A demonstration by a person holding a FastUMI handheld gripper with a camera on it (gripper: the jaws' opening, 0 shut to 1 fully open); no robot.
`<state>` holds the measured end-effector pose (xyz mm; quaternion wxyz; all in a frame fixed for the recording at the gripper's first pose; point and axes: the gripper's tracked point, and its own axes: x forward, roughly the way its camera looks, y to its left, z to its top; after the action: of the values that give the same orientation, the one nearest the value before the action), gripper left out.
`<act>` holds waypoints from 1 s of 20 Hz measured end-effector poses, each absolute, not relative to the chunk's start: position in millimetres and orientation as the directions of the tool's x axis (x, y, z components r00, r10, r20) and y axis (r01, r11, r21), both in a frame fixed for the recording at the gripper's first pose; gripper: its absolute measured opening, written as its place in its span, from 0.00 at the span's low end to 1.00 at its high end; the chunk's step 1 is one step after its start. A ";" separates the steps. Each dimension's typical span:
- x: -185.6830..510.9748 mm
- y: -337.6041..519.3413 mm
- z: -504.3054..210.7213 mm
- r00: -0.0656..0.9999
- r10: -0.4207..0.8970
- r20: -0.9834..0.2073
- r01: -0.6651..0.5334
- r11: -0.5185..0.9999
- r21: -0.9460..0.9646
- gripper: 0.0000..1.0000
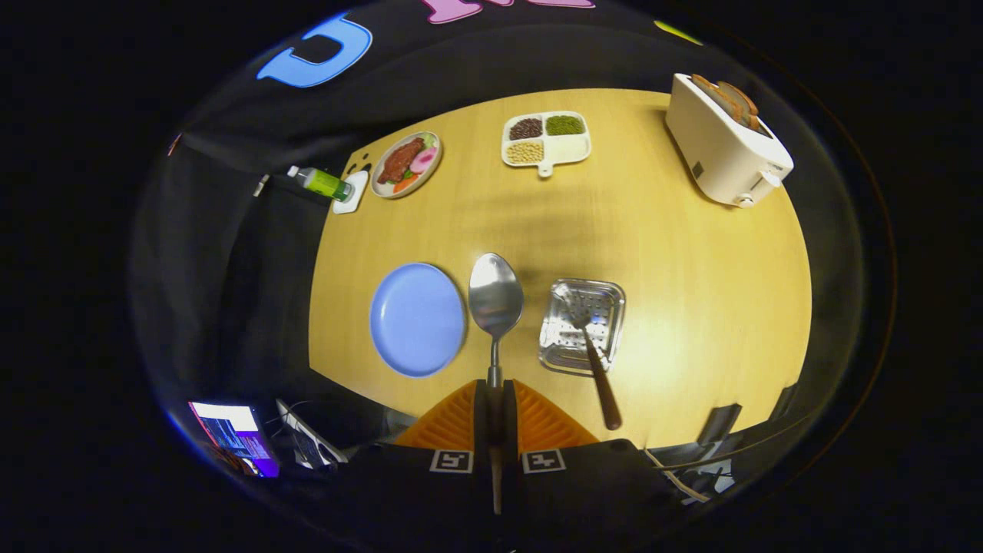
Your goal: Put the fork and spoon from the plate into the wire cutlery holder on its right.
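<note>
The tongs [495, 407] are clenched on the handle of the spoon [495, 299], both fingers pressed against the thin shaft, so that the spoon juts straight ahead with its bowl raised above the tabletop [691, 292]. Taking the wire cutlery holder [581, 326] as the landmark: the spoon's bowl hangs just to its left, in the gap between it and the blue plate [417, 319], which lies bare further left. The fork [595, 361] already stands in the holder, tines down inside it and its dark handle leaning out over the near rim. Well beyond the holder sits a divided tray of beans and grains [546, 138], beyond and to the left a plate of food [406, 163] and a green bottle [321, 183], and beyond to the right a white toaster [726, 142] holding bread.
</note>
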<state>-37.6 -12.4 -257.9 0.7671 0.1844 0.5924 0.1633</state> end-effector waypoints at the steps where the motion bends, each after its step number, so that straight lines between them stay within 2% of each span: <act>1: -40.5 -22.9 -268.6 0.214 0.451 -0.866 -0.028 0.889 0.456 0.08; 3: -46.6 -38.8 -287.0 0.149 0.421 -0.895 -0.032 0.907 0.421 0.08; 9: -40.1 -33.0 -314.5 0.001 0.452 -0.892 0.003 0.892 0.452 0.08; 14: -30.5 -30.8 -329.0 -0.050 0.432 -0.900 0.008 0.902 0.432 0.11; 20: -29.1 -33.0 -331.3 -0.056 0.432 -0.900 0.040 0.902 0.430 0.11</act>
<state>-29.1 -33.0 -331.3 0.6668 0.1656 0.7116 0.1470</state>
